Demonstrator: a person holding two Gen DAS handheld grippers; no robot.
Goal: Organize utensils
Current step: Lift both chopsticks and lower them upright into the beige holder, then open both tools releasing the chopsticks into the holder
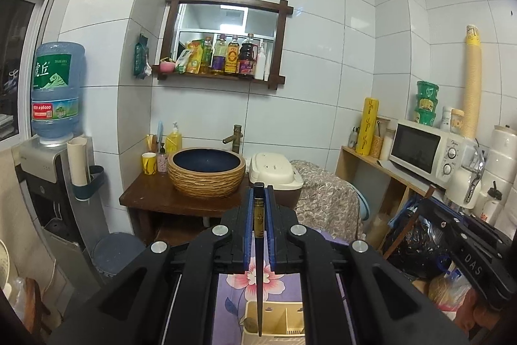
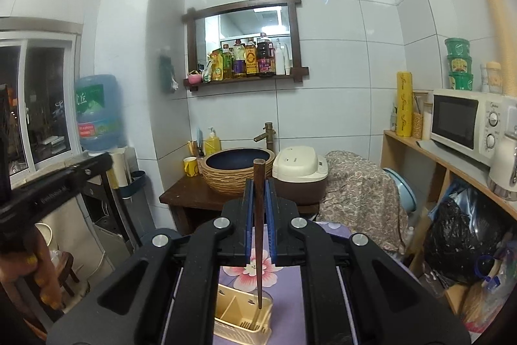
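Note:
My left gripper [image 1: 259,193] is shut on a black chopstick [image 1: 259,248] held upright, its tip hanging above a cream utensil holder [image 1: 278,322] that stands on a purple floral cloth [image 1: 232,296]. My right gripper [image 2: 259,186] is shut on a brown wooden chopstick [image 2: 259,231], also upright, its tip over the right part of the same cream holder [image 2: 242,316]. The right gripper's body shows at the right edge of the left wrist view [image 1: 468,251]; the left gripper's body shows at the left of the right wrist view [image 2: 55,186].
Ahead stands a dark wooden stand [image 1: 152,196] with a woven basin [image 1: 206,170], a brass tap [image 1: 236,138] and cups. A rice cooker [image 1: 274,170], a covered bundle [image 1: 326,199], a water dispenser [image 1: 55,157] and a shelf with a microwave [image 1: 423,151] ring the space.

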